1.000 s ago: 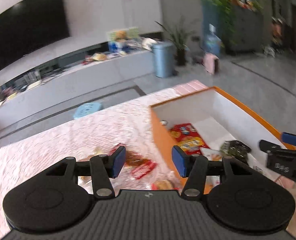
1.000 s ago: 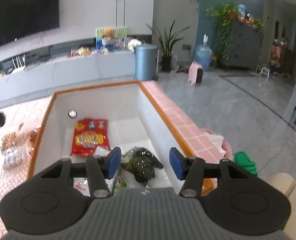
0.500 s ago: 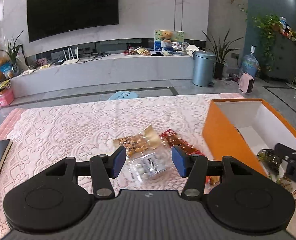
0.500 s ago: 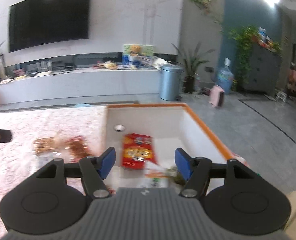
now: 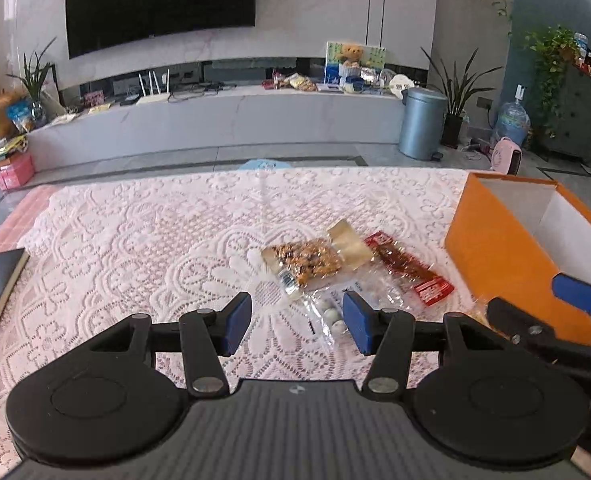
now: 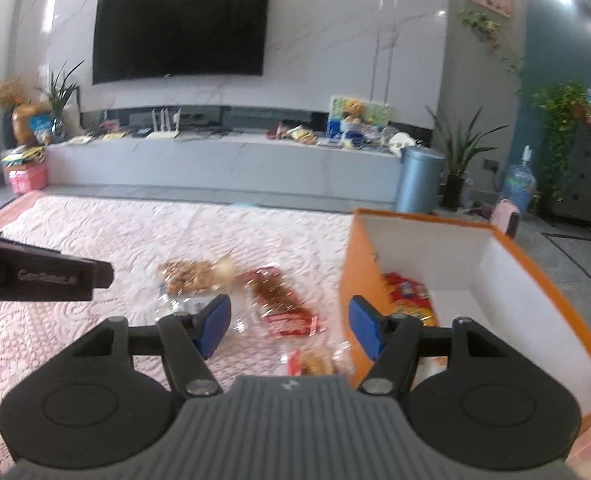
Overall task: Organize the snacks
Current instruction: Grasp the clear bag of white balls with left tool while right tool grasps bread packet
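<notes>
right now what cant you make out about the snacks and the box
- Orange box: left wrist view, its floor hidden by its near wall; contents unseen there.
- Box front end: right wrist view, covered by the right tongs body.
- Red and yellow packet in the box: print blurred.
- Clear pouch of white pieces: left wrist view, partly behind the left tongs.
- Small snack by the box: blurred, cut off by the tongs body.

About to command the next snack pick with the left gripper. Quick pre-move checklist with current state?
1. left gripper open and empty: ok.
2. right gripper open and empty: ok.
3. Loose snacks in view: nut bag, red packet, clear pack of white balls: ok.
4. Packs separated for a clean single grasp: not ok, they overlap.
5. orange box open with free floor space: ok.
6. Right gripper out of the left's path: cannot tell.
</notes>
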Available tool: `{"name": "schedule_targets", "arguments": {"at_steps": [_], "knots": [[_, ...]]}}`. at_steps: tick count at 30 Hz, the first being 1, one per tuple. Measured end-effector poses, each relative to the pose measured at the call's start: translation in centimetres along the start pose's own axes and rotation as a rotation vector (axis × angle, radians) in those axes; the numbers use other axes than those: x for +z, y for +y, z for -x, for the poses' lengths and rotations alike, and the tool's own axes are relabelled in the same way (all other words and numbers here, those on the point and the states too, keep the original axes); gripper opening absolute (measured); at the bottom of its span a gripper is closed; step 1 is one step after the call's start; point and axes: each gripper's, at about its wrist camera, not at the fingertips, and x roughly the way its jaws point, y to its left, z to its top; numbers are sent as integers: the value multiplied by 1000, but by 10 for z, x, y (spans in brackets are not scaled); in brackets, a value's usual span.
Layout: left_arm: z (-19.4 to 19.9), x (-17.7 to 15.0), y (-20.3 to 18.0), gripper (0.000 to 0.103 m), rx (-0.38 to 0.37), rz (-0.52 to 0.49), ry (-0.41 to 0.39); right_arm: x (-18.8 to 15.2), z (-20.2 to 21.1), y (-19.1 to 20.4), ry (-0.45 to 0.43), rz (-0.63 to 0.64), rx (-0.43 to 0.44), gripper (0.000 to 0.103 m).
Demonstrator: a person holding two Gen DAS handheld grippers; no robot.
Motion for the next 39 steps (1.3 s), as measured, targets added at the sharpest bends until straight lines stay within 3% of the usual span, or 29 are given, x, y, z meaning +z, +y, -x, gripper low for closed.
{"name": "schedule_targets", "arguments": {"at_steps": [3,8,17,20,23,29,31,32,39], "knots": [[-12,-3,2,62,-22,-2,31,-6,-16,12,40,20,-5,61],[-34,-7,-1,62,-23,-15,96,-18,-41,27,131,86,-105,48],[-73,-1,-16,57,-57,-59,198,-27,-85,23,279,68,-183,40],[-82,-9,-20,56,-74,-78,217,-31,-92,22,331,54,-188,38],[-88,-16,-21,56,-54,-110,210,-35,-97,15,369,8,-163,26],[-97,-22,-24,56,-80,-139,221,-37,-99,6,378,-47,-143,16],[-100,-25,-28,50,-72,-161,227,-38,-99,4,382,-62,-130,3],[-102,-27,-29,43,-70,-167,231,-38,-99,3,388,-71,-119,0],[-102,-29,-30,21,-75,-167,209,-38,-98,2,386,-85,-102,0]]}}
